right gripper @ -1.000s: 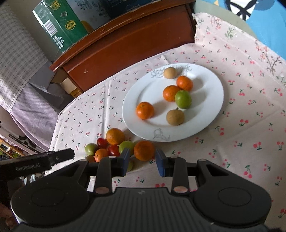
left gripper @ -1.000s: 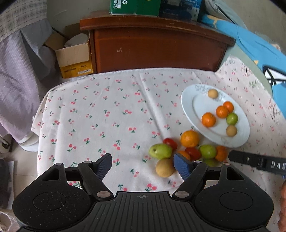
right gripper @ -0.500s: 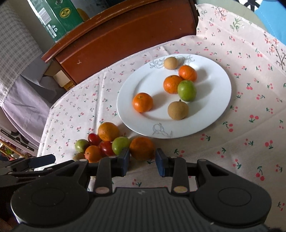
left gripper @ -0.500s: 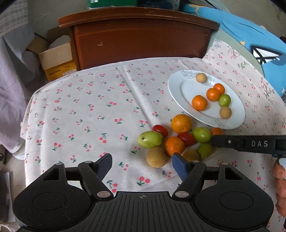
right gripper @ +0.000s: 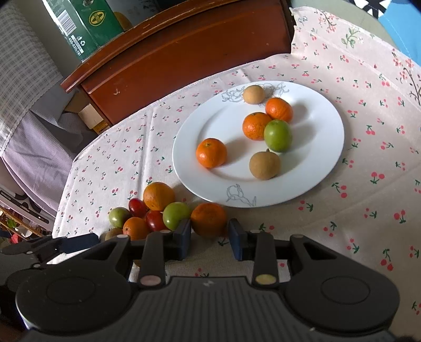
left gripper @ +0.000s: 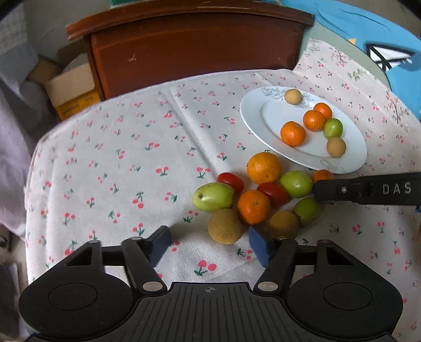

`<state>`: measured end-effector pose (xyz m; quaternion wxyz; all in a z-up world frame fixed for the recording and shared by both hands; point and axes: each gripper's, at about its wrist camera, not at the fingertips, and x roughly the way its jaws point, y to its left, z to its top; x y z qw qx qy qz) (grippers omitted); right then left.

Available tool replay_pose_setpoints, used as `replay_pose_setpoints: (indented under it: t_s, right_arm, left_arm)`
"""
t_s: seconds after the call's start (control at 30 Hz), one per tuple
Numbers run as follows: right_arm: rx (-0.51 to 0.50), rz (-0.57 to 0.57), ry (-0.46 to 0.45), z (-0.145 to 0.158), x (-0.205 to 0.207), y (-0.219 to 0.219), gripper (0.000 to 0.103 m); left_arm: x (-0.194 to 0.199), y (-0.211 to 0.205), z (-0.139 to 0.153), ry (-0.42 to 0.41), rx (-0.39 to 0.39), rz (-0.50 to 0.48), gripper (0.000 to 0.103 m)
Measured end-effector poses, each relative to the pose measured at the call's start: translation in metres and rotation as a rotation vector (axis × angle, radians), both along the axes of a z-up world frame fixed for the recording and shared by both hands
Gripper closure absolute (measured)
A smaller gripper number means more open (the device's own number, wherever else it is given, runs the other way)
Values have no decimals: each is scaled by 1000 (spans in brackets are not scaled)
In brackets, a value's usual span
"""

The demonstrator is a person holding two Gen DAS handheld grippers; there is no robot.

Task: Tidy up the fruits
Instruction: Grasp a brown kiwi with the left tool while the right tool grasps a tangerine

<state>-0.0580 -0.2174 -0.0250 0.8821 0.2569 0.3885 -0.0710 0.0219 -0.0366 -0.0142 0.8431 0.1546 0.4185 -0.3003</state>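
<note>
A white plate [right gripper: 315, 168] [left gripper: 252, 115] holds several fruits: three mandarins, a green fruit and two brown ones. A pile of loose fruit lies on the cloth before it. My right gripper [right gripper: 209, 238] is open, its fingers either side of an orange mandarin [right gripper: 208, 218] at the pile's right edge, not closed on it. My left gripper [left gripper: 209, 243] is open wide, just short of a brown fruit [left gripper: 225, 226] that lies between its fingers. The right gripper's finger [left gripper: 368, 189] shows in the left wrist view beside the pile.
A cherry-print cloth [left gripper: 131, 157] covers the table. A brown wooden cabinet [left gripper: 194, 47] stands behind it, with a green carton [right gripper: 84, 23] on top. A cardboard box [left gripper: 73, 92] sits on the floor at left. Blue fabric [left gripper: 368, 26] lies at right.
Both grippers have moved forward and lower toward the fruit pile. The mandarin now sits between the right gripper's fingers, and the brown fruit lies closer to the left gripper's fingers.
</note>
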Motion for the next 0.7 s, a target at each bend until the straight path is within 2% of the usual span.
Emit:
replay_pose_setpoints:
  t_s: [0.07, 0.13, 0.23, 0.4, 0.7]
  right_arm:
    - [4, -1, -3, -1, 0, 0, 72]
    - [1, 2, -5, -1, -1, 0, 73]
    - [6, 4, -4, -1, -1, -1, 73]
    - [28, 8, -1, 2, -5, -2, 74]
    - [41, 19, -42, 18, -11, -1, 74]
  left_arm:
    - [-2, -1, 1, -6, -5, -17, 52]
    - [-3, -2, 3, -1, -17, -31, 68]
    - [-3, 0, 5, 23, -34, -31, 77]
    - [-3, 6, 10, 52, -62, -10, 79]
    - [-7, 18, 22, 36, -89, 10, 79]
